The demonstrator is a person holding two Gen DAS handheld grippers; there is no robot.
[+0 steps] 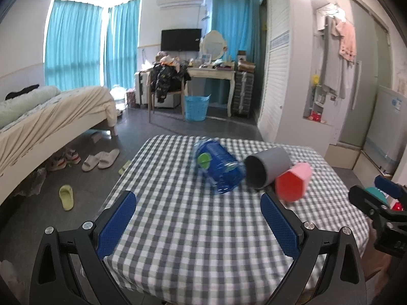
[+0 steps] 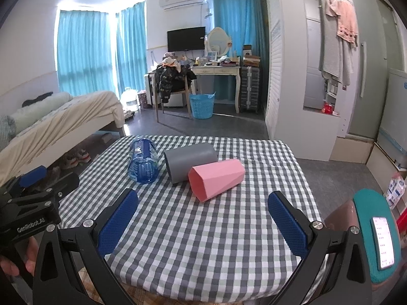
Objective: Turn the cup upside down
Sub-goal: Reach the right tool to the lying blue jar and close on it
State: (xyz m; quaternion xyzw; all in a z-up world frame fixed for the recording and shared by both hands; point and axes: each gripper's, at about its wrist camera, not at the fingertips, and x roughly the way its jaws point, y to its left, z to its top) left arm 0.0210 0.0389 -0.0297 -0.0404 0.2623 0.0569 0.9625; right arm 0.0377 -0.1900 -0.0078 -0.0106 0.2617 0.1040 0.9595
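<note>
Three cups lie on their sides on the checked tablecloth (image 1: 193, 228) (image 2: 203, 241): a clear blue cup (image 1: 218, 169) (image 2: 142, 161), a grey cup (image 1: 267, 167) (image 2: 189, 161) and a pink faceted cup (image 1: 293, 181) (image 2: 216, 179), mouths toward me. My left gripper (image 1: 198, 218) is open and empty, short of the blue and grey cups. My right gripper (image 2: 203, 218) is open and empty, just short of the pink cup. The right gripper shows at the right edge of the left wrist view (image 1: 376, 203); the left gripper shows at the left of the right wrist view (image 2: 33, 193).
The table's left edge drops to a dark floor with slippers (image 1: 100, 160). A bed (image 1: 51, 117) stands at the left. A chair, dresser and blue basket (image 2: 202, 105) stand at the back. A phone in a teal holder (image 2: 381, 241) sits at my right.
</note>
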